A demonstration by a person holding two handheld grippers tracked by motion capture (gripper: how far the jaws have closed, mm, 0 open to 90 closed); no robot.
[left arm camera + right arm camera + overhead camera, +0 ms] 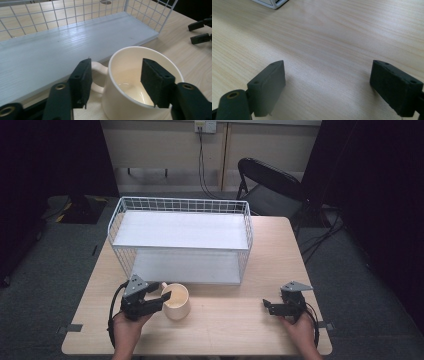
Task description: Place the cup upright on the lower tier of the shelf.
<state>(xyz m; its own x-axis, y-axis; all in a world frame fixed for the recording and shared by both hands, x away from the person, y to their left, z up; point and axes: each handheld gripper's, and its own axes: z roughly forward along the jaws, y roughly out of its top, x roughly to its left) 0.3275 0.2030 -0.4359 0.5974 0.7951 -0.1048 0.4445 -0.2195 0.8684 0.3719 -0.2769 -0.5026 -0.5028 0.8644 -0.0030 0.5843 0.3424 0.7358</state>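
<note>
Straddling cup point(130, 85) wall, left tool point(116, 82)

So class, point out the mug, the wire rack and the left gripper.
mug point(178, 306): high view, outer wall.
wire rack point(182, 204): high view, back rim.
left gripper point(113, 82): left gripper view, midway between its fingertips.

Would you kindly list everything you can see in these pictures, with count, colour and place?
mug: one, cream, near left part of the table, handle toward the rack
wire rack: one, white, two pale shelves, middle of the table's far half
table: one, light wood, under everything
folding chair: one, black, beyond the table's far right corner
wall socket: one, white, on the back wall, with a dark cable hanging down
left gripper: one, black, jaws astride the mug wall beside the handle, one jaw inside; pads not seen pressing
right gripper: one, black, near right part of the table, jaws wide open over bare wood
</note>
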